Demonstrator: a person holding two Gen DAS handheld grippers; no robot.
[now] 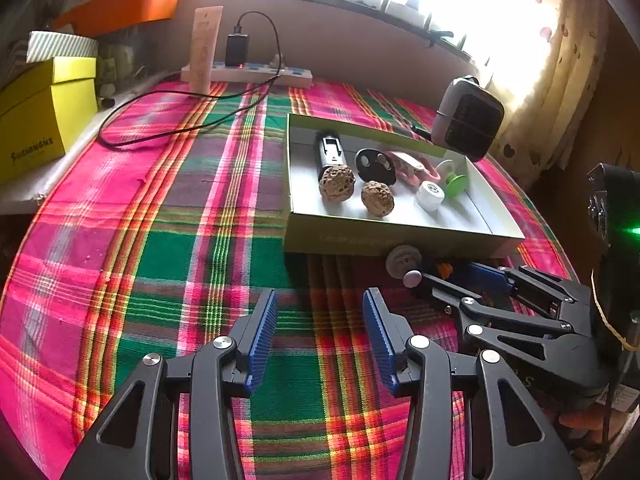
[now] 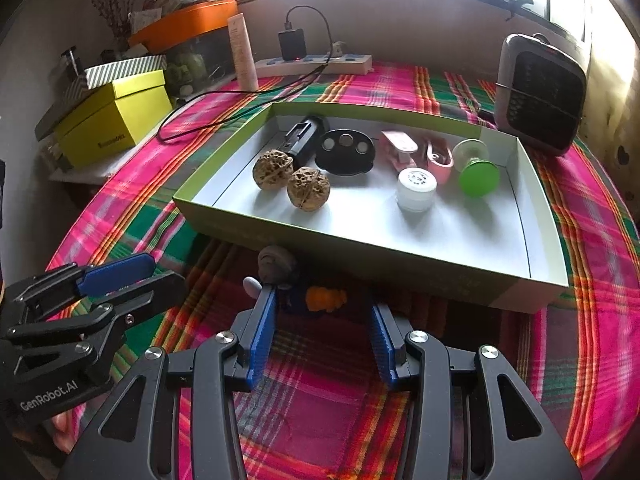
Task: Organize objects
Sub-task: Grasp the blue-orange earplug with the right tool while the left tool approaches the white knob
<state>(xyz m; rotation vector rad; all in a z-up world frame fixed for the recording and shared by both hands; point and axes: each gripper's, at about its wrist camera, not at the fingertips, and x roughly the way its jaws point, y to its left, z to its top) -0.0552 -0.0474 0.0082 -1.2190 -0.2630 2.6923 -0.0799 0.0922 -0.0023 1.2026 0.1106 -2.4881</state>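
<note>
A shallow box tray [image 2: 224, 216] on the plaid cloth holds two walnuts [image 2: 308, 188], a black cylinder device [image 2: 304, 138], a black disc [image 2: 346, 152], pink pieces [image 2: 438, 158], a white jar [image 2: 416, 188] and a green spool [image 2: 478, 174]. Just in front of the tray lies a small toy [image 2: 326, 298] with grey, dark blue and orange parts. My right gripper [image 2: 322, 304] is low over the cloth with its jaws apart; the toy sits at its fingertips and the pads do not press on it. To its left, my left gripper [image 1: 322, 296] is open over bare cloth.
A small heater [image 2: 540, 96] stands behind the tray's right corner. At the back are a power strip [image 2: 316, 65] with a charger and a looping black cable [image 2: 180, 120], and an upright tube [image 2: 244, 52]. Yellow boxes [image 2: 116, 120] and an orange tub [image 2: 188, 20] are stacked at the left.
</note>
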